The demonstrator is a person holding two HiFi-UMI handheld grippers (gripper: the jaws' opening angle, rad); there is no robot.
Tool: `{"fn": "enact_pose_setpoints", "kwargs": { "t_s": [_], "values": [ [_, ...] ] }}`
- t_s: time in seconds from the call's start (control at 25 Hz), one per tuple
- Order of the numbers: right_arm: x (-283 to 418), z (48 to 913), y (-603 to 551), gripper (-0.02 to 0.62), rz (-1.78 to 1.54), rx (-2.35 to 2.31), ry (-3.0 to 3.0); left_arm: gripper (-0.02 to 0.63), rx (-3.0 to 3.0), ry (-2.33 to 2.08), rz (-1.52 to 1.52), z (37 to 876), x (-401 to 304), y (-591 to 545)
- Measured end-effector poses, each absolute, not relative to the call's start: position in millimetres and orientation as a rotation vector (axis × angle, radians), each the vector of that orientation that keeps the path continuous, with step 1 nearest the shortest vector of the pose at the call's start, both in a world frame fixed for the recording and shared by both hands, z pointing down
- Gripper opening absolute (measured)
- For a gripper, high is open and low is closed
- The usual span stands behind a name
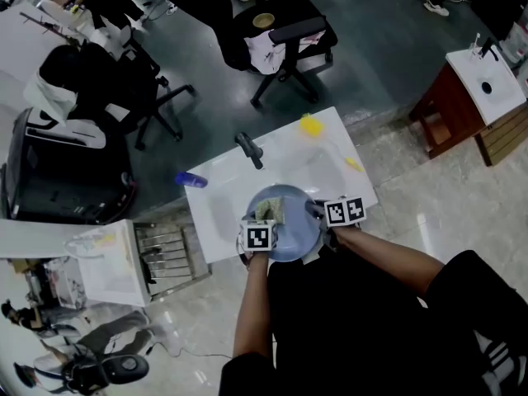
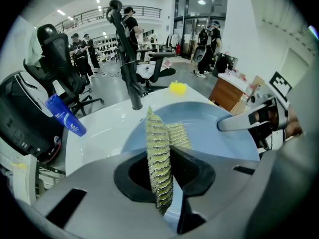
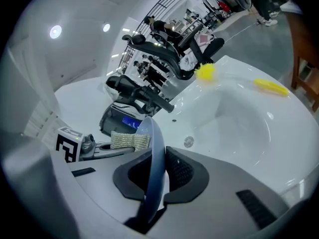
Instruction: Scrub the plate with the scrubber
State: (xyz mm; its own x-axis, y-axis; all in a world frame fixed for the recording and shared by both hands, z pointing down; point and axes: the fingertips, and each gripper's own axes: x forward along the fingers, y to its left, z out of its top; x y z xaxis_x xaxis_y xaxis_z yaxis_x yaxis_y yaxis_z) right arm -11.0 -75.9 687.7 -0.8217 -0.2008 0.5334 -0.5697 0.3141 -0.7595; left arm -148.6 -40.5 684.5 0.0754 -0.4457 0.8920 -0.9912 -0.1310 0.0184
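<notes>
— What is the work surface?
— A white sink set in a white top, with a dark faucet at its far rim. A blue bottle is at the far left corner. A fuzzy yellow thing sits on the far edge, and a second yellow piece lies on the right side of the basin.
— And the plate?
— The pale blue plate is held over the near part of the basin. The right gripper has its jaws clamped on the plate's rim, which shows edge-on in the right gripper view.
— The other tool?
— The left gripper pinches the greenish, glittery scrubber between its pads. The scrubber's far end lies against the plate's face, left of centre.
— What is around the sink?
— A wire rack stands to its left. The floor under the person is glossy pale tile, and beyond the sink it turns to dark grey floor. Two black office chairs stand there, one straight beyond the sink and one to the far left. At the far right is a wooden stand carrying a small white basin. The left gripper view shows several people standing far off in a bright hall with big windows.
</notes>
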Motion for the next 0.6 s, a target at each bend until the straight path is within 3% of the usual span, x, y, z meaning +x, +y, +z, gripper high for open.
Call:
{"fn": "enact_pose_setpoints", "kwargs": {
  "t_s": [0.6],
  "values": [
    [-3,690,-83,0.023,1.543,0.673,-2.250,0.067,1.622,-1.506,1.157,683,-184,-31]
  ]
}}
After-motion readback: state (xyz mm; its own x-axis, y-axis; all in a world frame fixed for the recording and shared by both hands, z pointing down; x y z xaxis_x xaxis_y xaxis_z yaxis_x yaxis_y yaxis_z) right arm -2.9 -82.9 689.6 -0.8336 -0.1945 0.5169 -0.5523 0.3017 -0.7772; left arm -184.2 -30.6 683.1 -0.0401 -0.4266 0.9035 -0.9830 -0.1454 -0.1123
